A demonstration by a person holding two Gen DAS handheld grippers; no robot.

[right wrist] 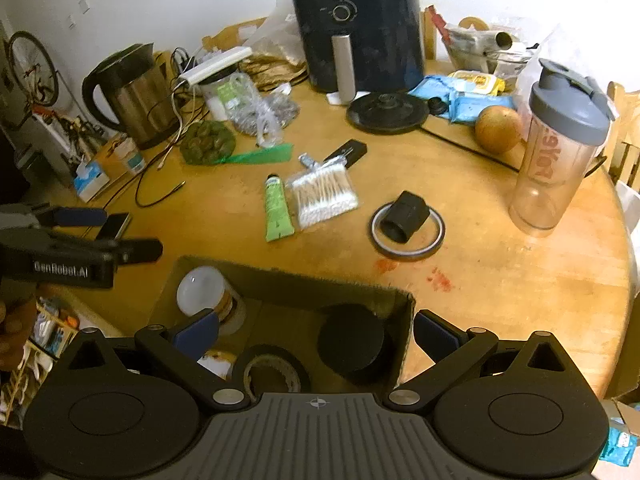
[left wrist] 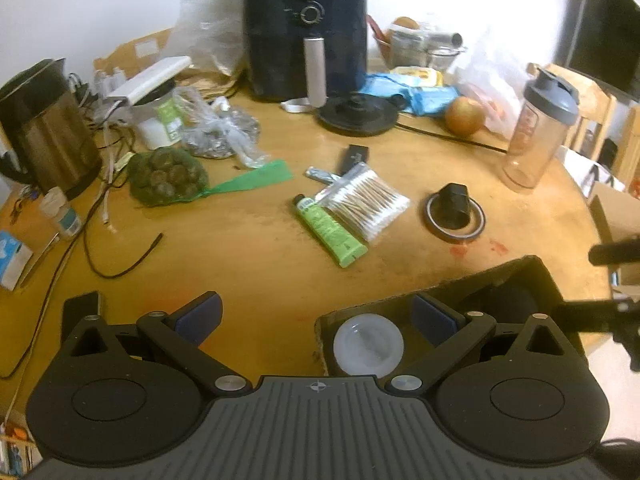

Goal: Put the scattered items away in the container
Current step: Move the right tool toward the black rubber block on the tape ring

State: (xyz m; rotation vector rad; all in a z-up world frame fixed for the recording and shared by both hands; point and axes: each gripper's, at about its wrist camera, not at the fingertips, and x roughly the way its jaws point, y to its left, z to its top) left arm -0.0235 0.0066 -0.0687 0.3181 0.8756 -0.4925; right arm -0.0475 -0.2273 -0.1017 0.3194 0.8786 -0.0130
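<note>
Jaws wide (both grippers (right wrist: 316,330)), box (right wrist: 292,280)

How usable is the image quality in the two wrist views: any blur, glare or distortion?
Left wrist: strong fisheye bending, dark corners, wall blown out white, soft focus on the cotton swabs. Right wrist: same bending, glare on the table, soft blur on the cardboard box.

"GenRobot.AI" on the left gripper (right wrist: 76,216)

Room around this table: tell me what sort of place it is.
Probably a home kitchen or dining corner: an air fryer and electric kettle stand on a cluttered round wooden table, with a bicycle against the wall.
</note>
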